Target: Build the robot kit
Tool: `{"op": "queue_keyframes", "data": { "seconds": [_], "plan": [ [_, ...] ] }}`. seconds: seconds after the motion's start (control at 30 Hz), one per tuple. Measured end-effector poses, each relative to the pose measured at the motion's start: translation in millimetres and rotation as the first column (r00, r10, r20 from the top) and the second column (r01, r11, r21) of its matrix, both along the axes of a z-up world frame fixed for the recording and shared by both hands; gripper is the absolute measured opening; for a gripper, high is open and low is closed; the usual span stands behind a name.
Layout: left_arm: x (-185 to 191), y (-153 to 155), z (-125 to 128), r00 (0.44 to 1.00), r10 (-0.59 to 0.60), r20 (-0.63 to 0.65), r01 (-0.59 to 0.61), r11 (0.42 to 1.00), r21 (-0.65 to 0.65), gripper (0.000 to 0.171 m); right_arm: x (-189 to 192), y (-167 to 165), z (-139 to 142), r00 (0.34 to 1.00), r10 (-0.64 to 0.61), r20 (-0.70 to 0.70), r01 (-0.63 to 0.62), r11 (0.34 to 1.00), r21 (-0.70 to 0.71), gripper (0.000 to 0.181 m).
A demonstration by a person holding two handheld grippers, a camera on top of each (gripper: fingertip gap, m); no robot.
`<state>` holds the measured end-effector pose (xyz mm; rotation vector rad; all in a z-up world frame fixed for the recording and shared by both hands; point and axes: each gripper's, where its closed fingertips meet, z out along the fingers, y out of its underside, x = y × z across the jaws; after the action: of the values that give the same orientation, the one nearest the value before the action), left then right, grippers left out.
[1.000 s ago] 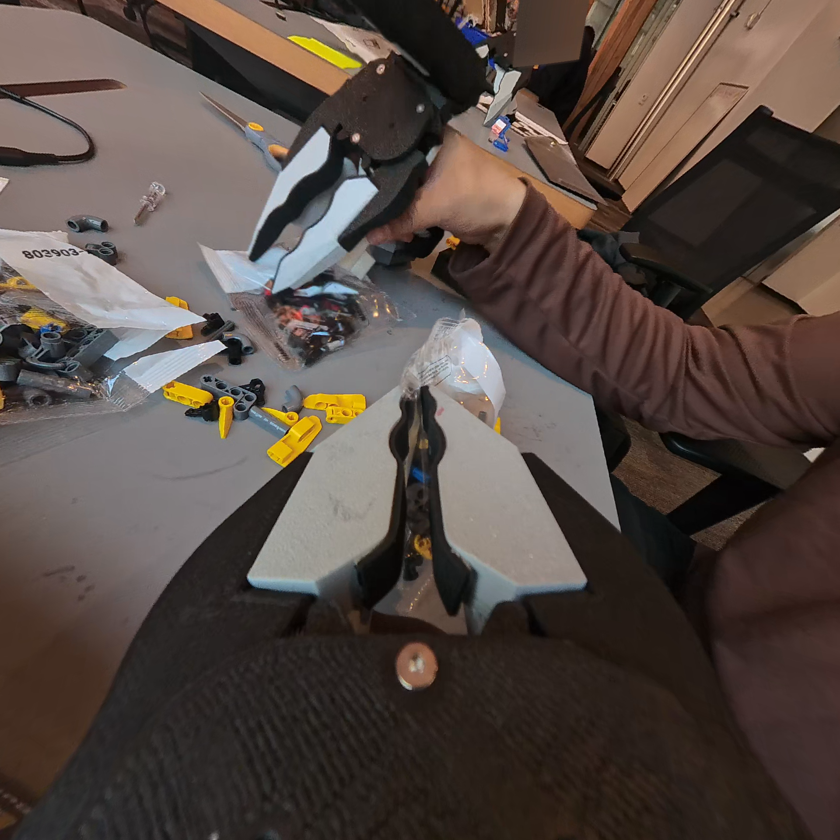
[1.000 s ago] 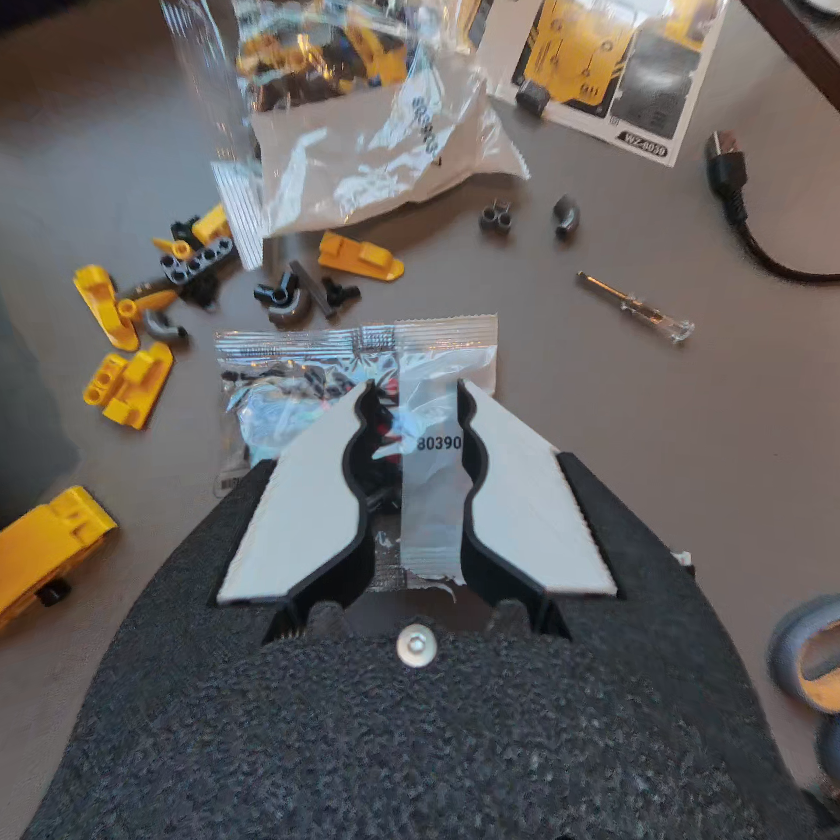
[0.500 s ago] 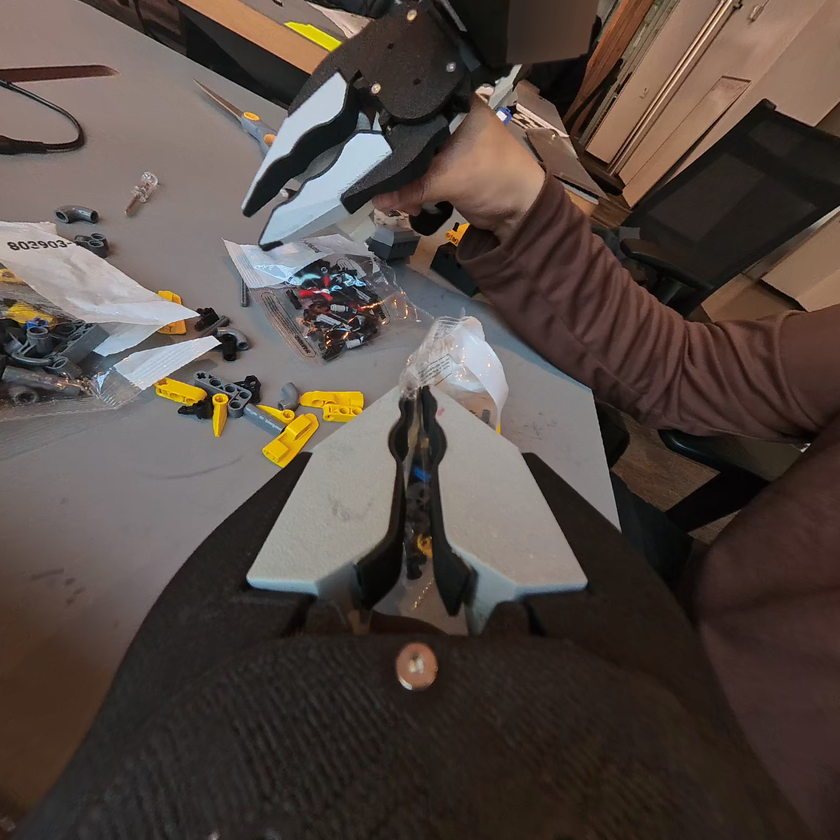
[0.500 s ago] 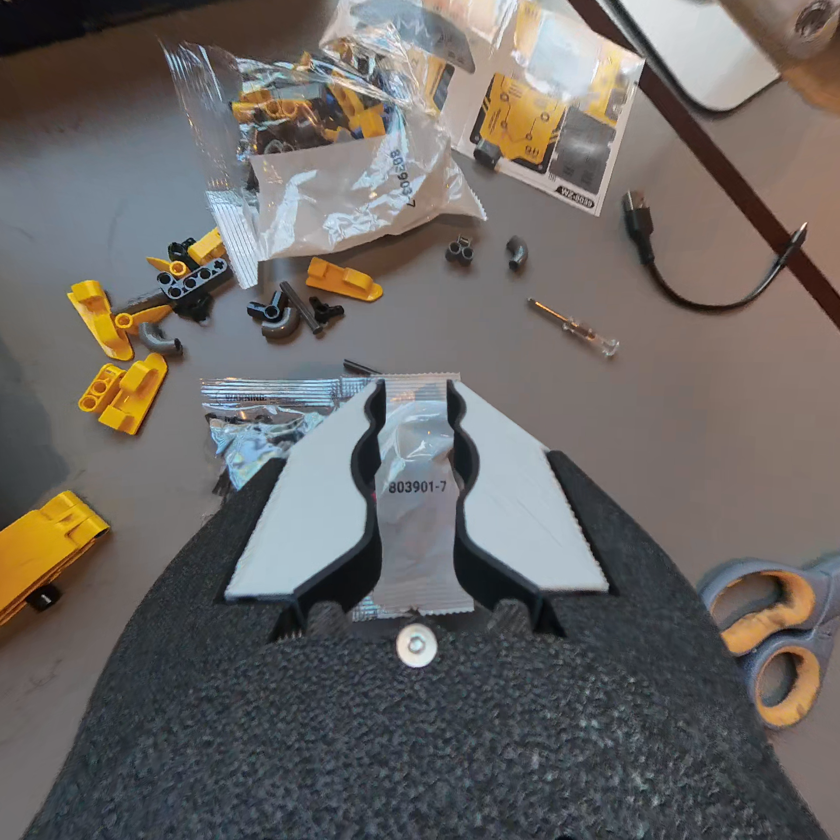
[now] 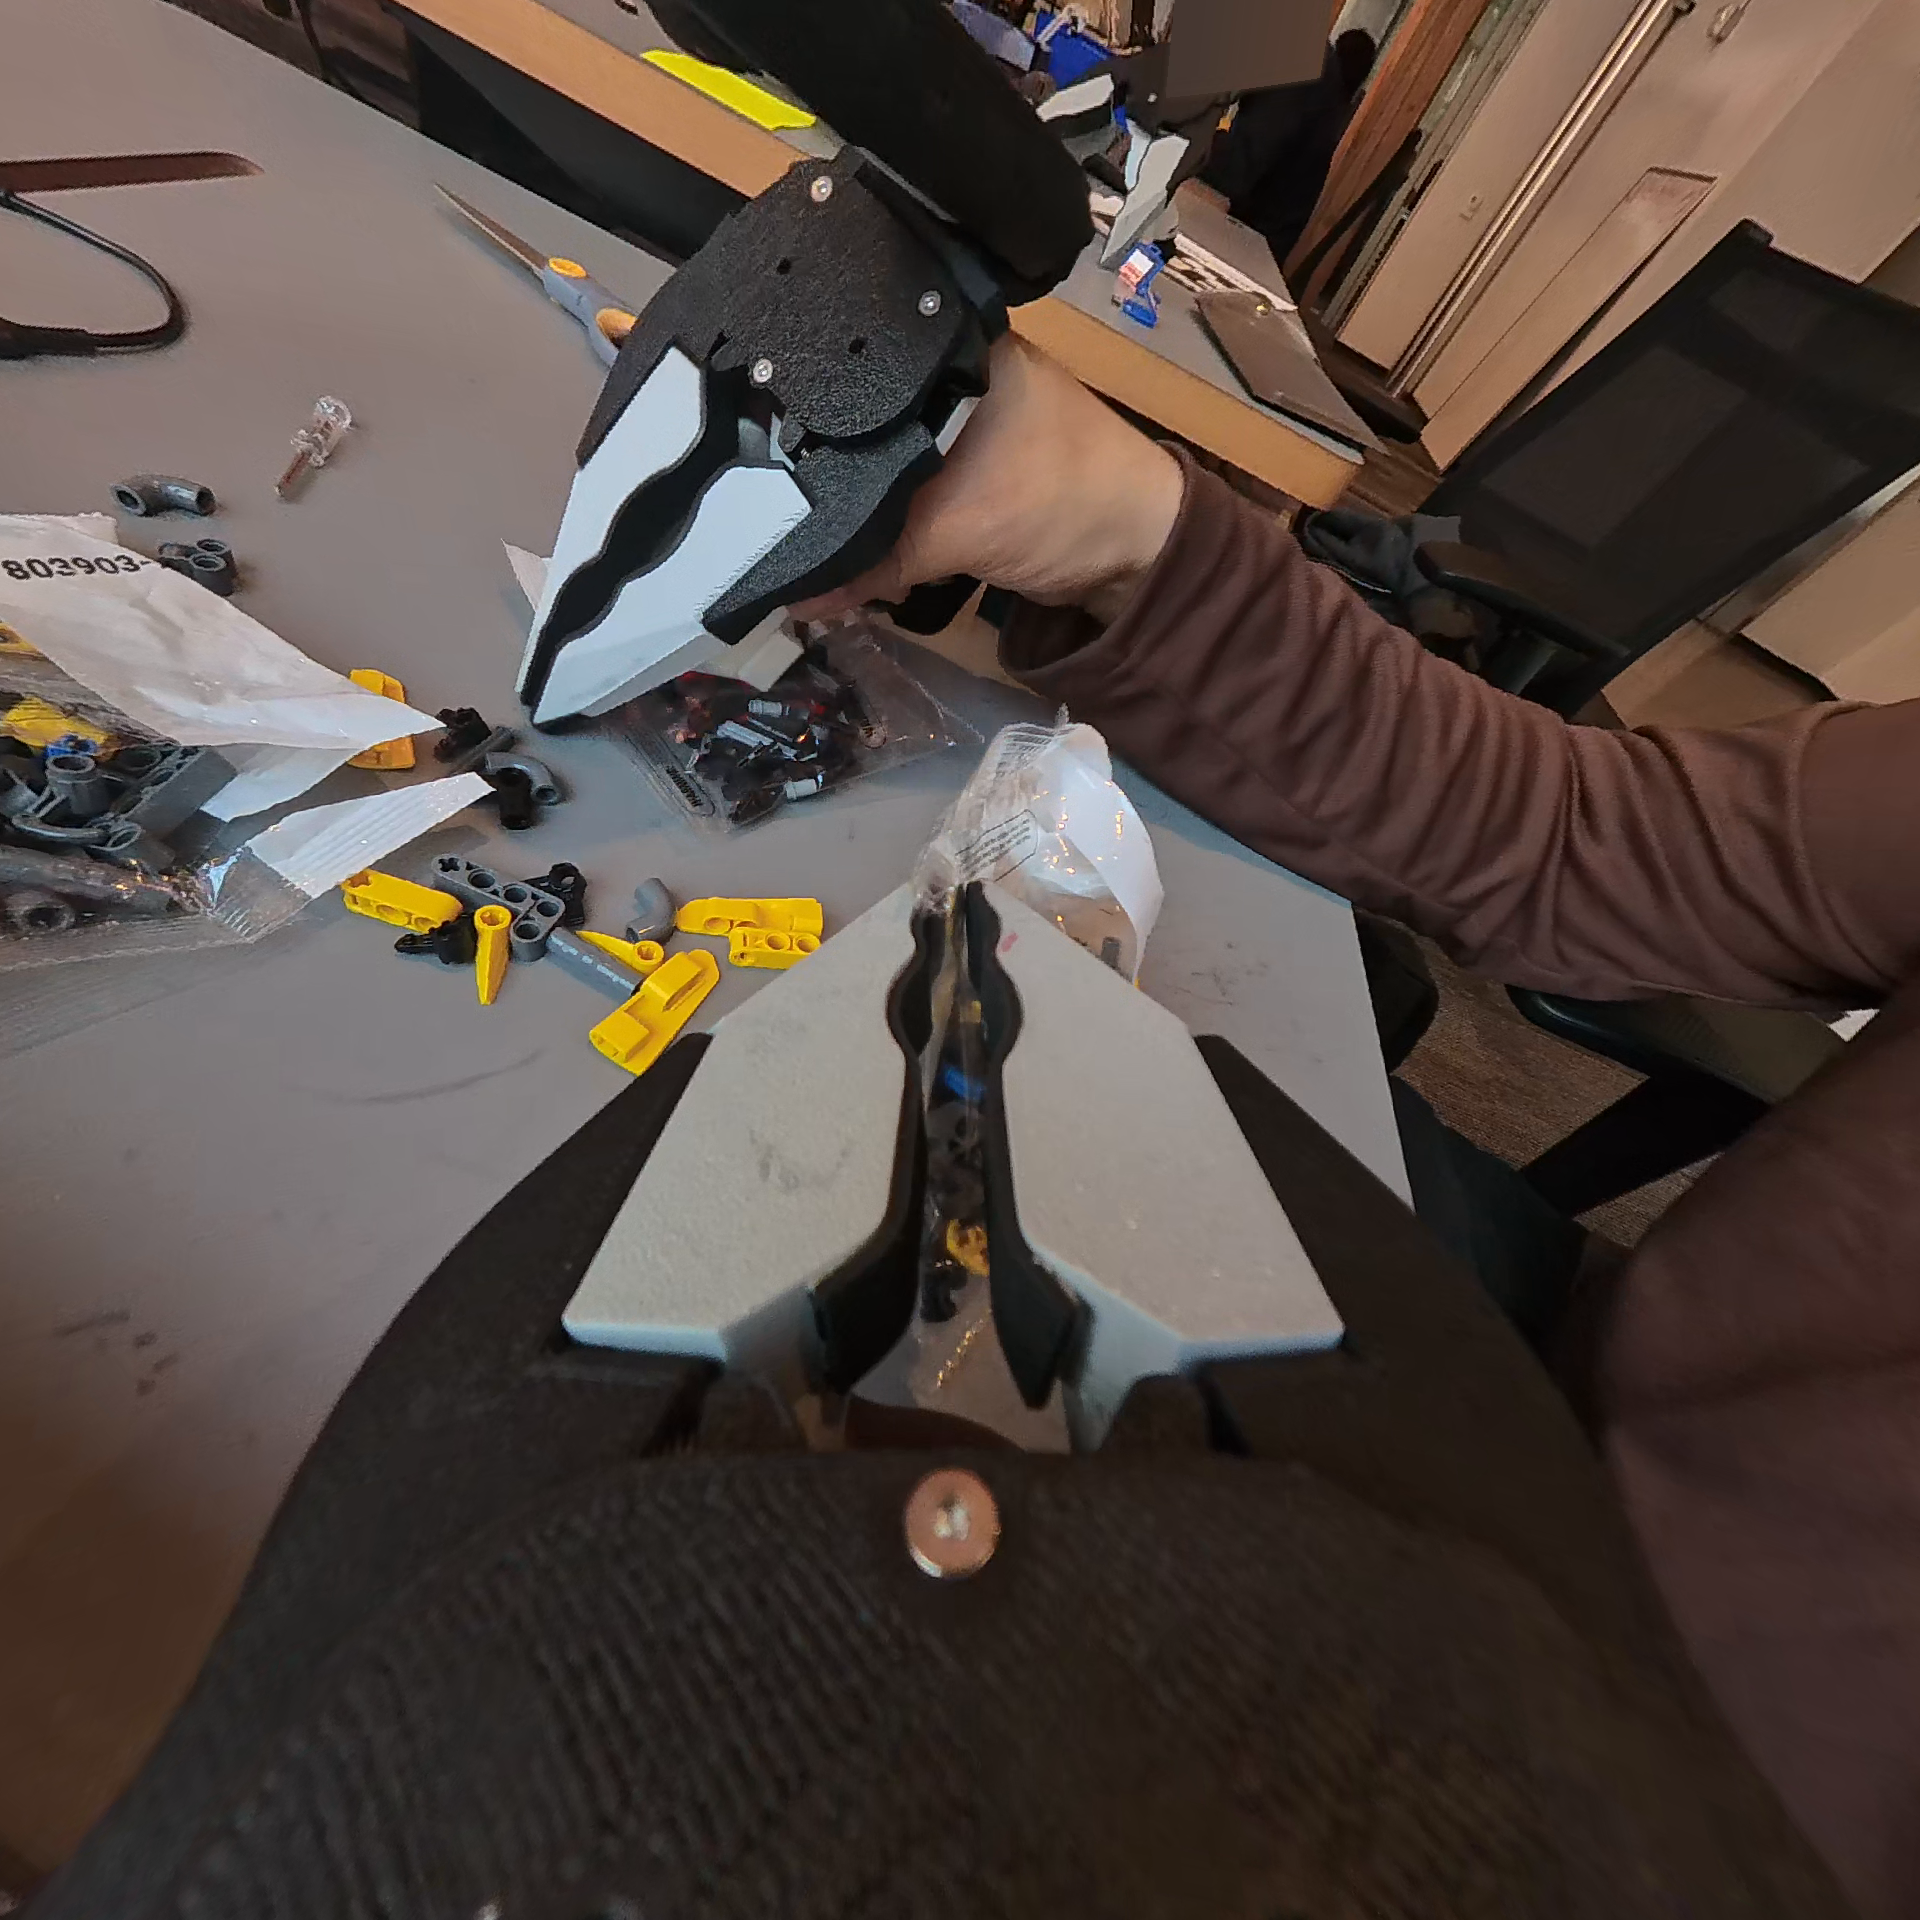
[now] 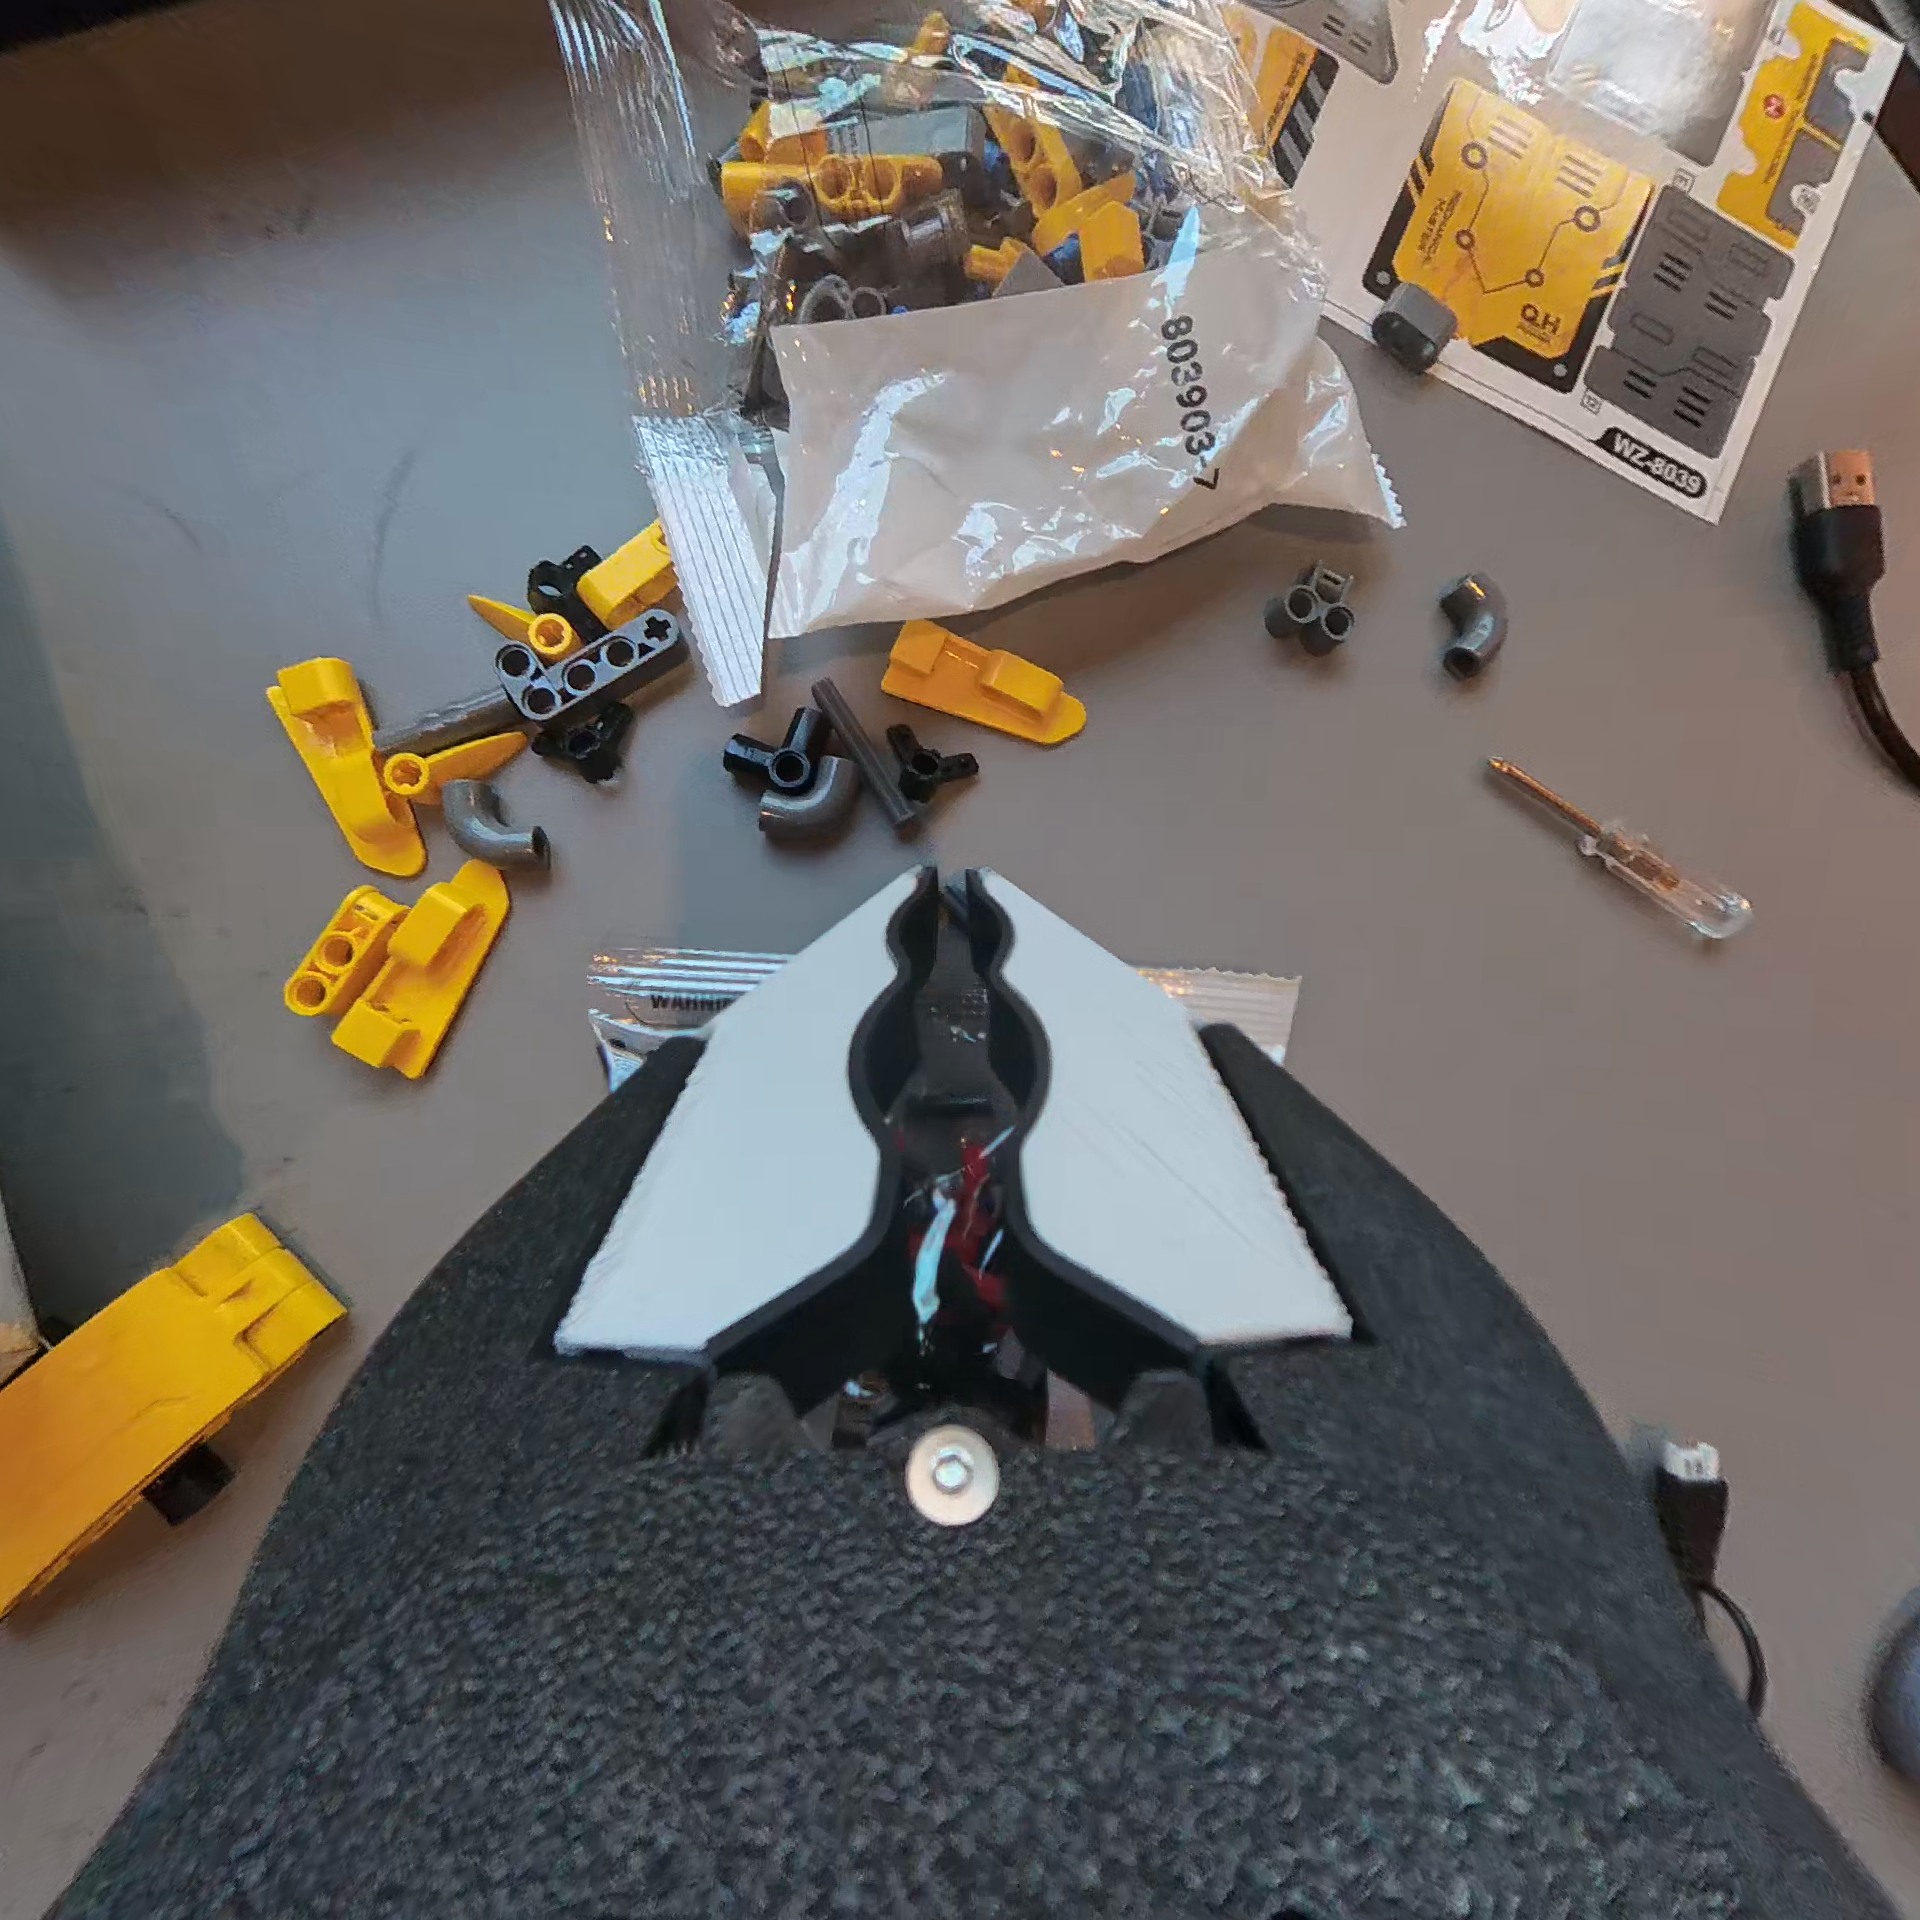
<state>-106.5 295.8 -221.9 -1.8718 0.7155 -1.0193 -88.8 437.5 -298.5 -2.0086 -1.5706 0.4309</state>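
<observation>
Clear plastic bag (image 5: 1039,831) of small parts pinched in left gripper (image 5: 951,904); right gripper (image 6: 948,883), jaws nearly closed, over flat bag (image 5: 779,738), grip unconfirmed.

- Soft, even daylight, fairly bright; faint shadows on desk (image 6: 1351,1091).
- Glare on large clear bag (image 6: 1039,436).
- Fisheye bending at edges; near housing slightly soft.
</observation>
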Motion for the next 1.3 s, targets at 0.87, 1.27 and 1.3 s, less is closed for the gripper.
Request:
{"op": "queue_keyframes", "data": {
  "seconds": [0.87,1.27,1.3],
  "plan": [
    [7.5,-5.5,-2.3,0.999,-0.032,-0.006,0.032,1.000,-0.001,0.000,-10.5,2.4,0.6,0.996,-0.029,-0.087,0.024,0.998,-0.054,0.004],
    [8.7,-7.0,0.4,0.999,-0.038,-0.001,0.038,0.999,0.005,0.000,12.1,53.0,48.2,0.911,-0.277,-0.307,0.288,0.958,-0.009,0.015],
    [9.1,-7.3,1.1,0.999,-0.039,0.002,0.039,0.999,0.005,0.000,15.7,59.8,50.1,0.899,-0.304,-0.316,0.321,0.947,0.003,0.012]
  ]
}}
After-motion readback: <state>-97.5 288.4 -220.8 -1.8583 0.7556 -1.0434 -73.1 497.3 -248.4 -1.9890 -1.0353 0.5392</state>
